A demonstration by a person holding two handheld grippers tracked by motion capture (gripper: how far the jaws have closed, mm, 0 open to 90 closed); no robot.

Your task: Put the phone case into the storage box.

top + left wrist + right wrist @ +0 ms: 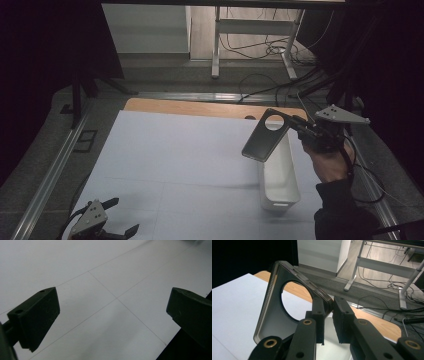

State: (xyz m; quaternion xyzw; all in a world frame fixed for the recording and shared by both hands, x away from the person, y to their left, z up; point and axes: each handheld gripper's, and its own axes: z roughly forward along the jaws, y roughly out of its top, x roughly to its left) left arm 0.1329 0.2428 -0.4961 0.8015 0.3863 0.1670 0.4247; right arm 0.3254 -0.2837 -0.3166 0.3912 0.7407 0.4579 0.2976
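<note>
The dark phone case (266, 135) with the round cutout hangs tilted over the white bin (280, 186), about 3 o'clock on the table (175, 150). Right tongs (296, 126) pinch its edge. Left tongs (120, 217), down at 7 o'clock, gape wide with nothing in them.

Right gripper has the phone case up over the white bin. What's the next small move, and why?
Probably lower it a little, straight down toward the white bin. The right gripper pinches the dark phone case by its edge beside the round camera hole; the case hangs tilted in the air above the bin's far end. The left gripper sits open at the near corner, well clear.
</note>
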